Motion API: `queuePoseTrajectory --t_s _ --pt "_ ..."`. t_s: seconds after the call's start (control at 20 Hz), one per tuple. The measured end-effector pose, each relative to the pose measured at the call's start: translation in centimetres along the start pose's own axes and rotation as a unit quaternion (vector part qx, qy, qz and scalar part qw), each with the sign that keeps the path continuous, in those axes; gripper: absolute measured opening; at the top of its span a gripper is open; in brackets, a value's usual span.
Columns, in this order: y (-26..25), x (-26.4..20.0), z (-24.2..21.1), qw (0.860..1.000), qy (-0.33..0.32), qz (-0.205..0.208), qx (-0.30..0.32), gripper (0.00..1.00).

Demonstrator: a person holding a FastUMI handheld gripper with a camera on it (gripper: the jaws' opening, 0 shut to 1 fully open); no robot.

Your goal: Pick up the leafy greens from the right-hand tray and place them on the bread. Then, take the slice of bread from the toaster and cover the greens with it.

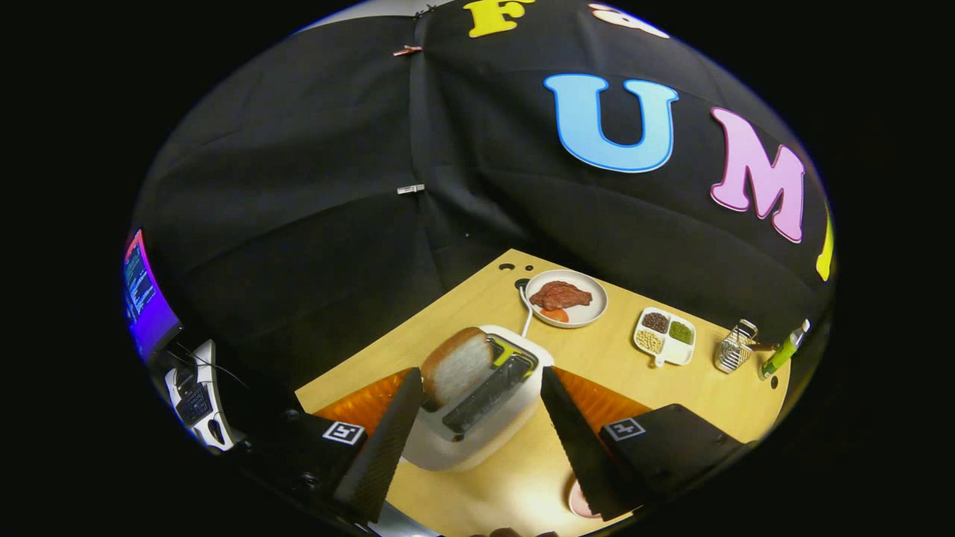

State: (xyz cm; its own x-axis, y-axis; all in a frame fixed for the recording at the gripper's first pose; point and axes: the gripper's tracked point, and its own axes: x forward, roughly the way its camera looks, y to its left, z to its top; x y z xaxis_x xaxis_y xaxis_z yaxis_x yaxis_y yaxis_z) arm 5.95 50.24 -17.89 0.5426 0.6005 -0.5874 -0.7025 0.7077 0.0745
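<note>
A white toaster stands on the wooden table, between and just ahead of my two black fingers. A slice of bread sticks up out of its left slot, close to the tip of my left finger. My gripper is open, its fingers spread wider than the toaster, and nothing is held. My right finger stands to the toaster's right. The leafy greens and the other bread are hidden from this angle.
Orange trays lie behind both fingers. Beyond the toaster sit a white plate with red meat and a tomato slice, a divided dish of beans, a wire holder and a green bottle. The toaster's cord runs back toward the plate.
</note>
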Motion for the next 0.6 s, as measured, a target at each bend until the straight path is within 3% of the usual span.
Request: queuePoseTrajectory --t_s 0.3,0.6 --pt "2.9 5.6 -0.7 0.999 0.023 -0.02 0.037 1.0" --pt "2.3 9.6 -2.0 0.996 0.038 -0.075 0.01 1.0"
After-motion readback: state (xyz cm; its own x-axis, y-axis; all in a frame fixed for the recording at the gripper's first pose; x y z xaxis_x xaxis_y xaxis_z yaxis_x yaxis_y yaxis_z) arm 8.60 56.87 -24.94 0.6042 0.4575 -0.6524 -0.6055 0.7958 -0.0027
